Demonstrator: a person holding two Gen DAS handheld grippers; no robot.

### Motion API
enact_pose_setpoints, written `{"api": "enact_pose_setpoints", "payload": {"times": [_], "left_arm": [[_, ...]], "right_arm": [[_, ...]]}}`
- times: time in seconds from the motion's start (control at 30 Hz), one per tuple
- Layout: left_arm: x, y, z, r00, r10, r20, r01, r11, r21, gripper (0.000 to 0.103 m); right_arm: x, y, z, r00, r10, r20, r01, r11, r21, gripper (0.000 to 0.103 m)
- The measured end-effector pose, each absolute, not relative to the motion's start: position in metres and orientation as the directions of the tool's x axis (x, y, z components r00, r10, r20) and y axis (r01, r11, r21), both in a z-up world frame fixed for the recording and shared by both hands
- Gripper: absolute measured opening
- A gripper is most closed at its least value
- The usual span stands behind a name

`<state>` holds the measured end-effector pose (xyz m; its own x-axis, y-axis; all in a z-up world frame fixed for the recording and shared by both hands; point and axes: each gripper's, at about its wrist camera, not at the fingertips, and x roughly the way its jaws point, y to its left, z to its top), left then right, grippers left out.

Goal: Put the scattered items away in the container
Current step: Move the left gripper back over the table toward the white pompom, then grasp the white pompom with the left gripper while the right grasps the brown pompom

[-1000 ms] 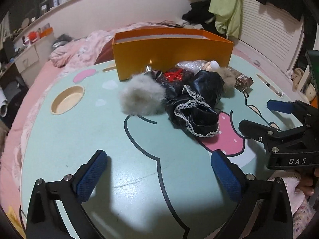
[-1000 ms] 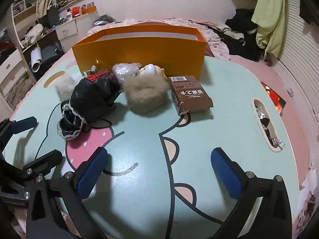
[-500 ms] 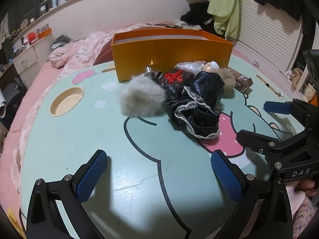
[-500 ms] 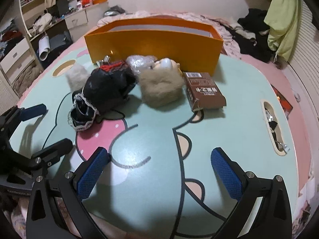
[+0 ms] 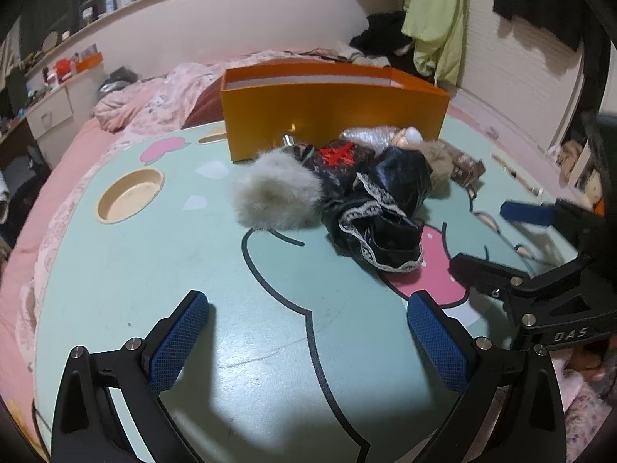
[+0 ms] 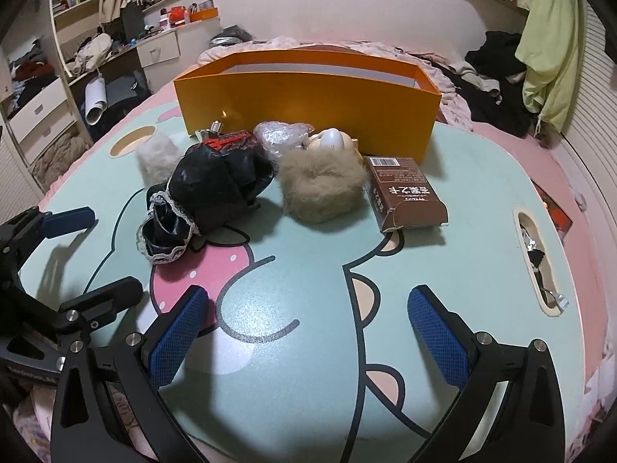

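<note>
An orange box (image 5: pixel 331 115) (image 6: pixel 304 104) stands at the far side of the mint cartoon table (image 5: pixel 154 270). Before it lie a grey fur piece (image 5: pixel 275 195) (image 6: pixel 156 154), a black shiny garment with lace trim (image 5: pixel 378 212) (image 6: pixel 208 193), a tan fur piece (image 6: pixel 322 185), a clear plastic bag (image 6: pixel 283 135), a doll head (image 6: pixel 331 141) and a brown carton (image 6: pixel 405 198). My left gripper (image 5: pixel 308 343) hovers open near the table's front. My right gripper (image 6: pixel 308 341) is open too, empty, short of the items; it shows at the right in the left wrist view (image 5: pixel 497 237).
A round recess (image 5: pixel 129 195) sits in the table's left part and a slot with small things (image 6: pixel 538 260) at its right edge. A pink bed with bedding (image 5: pixel 154 92) surrounds the table. Drawers and shelves (image 6: pixel 46 112) stand far left, hanging clothes (image 6: pixel 547 38) at the right.
Both grippers have drawn back slightly and shifted; the right gripper's view has swung left, so the pile sits more centred. No item has moved and both stay open.
</note>
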<state>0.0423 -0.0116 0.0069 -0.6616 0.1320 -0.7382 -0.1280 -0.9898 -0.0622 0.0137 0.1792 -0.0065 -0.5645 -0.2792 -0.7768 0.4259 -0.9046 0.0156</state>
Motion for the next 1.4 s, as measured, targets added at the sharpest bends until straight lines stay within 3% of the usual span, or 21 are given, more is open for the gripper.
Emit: {"api": "enact_pose_setpoints", "payload": {"times": [0.17, 0.3, 0.37, 0.43, 0.53, 0.83, 0.97, 1.1, 1.17, 1.23, 1.4], "left_arm": [[0.034, -0.038, 0.027, -0.680, 0.208, -0.703, -0.106, -0.977, -0.187, 0.089], [0.003, -0.046, 0.040, -0.678, 0.197, -0.708, -0.099, -0.979, -0.178, 0.086], [-0.017, -0.044, 0.034, -0.647, 0.195, -0.737, -0.099, -0.980, -0.173, 0.077], [-0.035, -0.041, 0.024, -0.604, 0.186, -0.775, -0.085, -0.982, -0.169, 0.057], [-0.042, -0.034, 0.012, -0.583, 0.183, -0.792, -0.112, -0.983, -0.144, 0.041], [0.009, -0.046, 0.027, -0.653, 0.184, -0.735, -0.079, -0.981, -0.175, 0.039], [0.041, -0.040, 0.021, -0.646, 0.239, -0.725, -0.110, -0.969, -0.221, 0.039], [0.045, -0.023, 0.011, -0.647, 0.185, -0.740, -0.128, -0.983, -0.133, 0.040], [0.046, -0.018, 0.011, -0.661, 0.151, -0.735, -0.127, -0.988, -0.088, 0.046], [0.047, -0.014, 0.010, -0.671, 0.119, -0.732, -0.123, -0.991, -0.049, 0.062], [0.047, -0.012, 0.008, -0.686, 0.090, -0.722, -0.124, -0.992, -0.006, 0.064]], "right_arm": [[0.013, 0.182, -0.006, -0.565, -0.296, -0.770, 0.427, -0.904, 0.034, 0.103], [0.012, 0.181, -0.006, -0.566, -0.297, -0.769, 0.427, -0.904, 0.035, 0.103], [0.012, 0.181, -0.006, -0.566, -0.297, -0.769, 0.427, -0.904, 0.035, 0.103], [0.012, 0.181, -0.006, -0.566, -0.297, -0.769, 0.427, -0.904, 0.034, 0.103], [0.012, 0.181, -0.006, -0.566, -0.297, -0.769, 0.427, -0.904, 0.035, 0.103], [0.013, 0.180, -0.005, -0.566, -0.301, -0.767, 0.428, -0.903, 0.039, 0.103], [0.012, 0.180, -0.005, -0.566, -0.305, -0.766, 0.429, -0.902, 0.042, 0.103], [0.013, 0.181, -0.004, -0.566, -0.321, -0.759, 0.429, -0.901, 0.062, 0.103], [0.013, 0.184, -0.003, -0.566, -0.337, -0.752, 0.427, -0.900, 0.082, 0.103], [0.012, 0.189, -0.002, -0.567, -0.365, -0.739, 0.424, -0.898, 0.118, 0.103], [0.008, 0.221, 0.000, -0.572, -0.490, -0.658, 0.387, -0.868, 0.311, 0.103]]}}
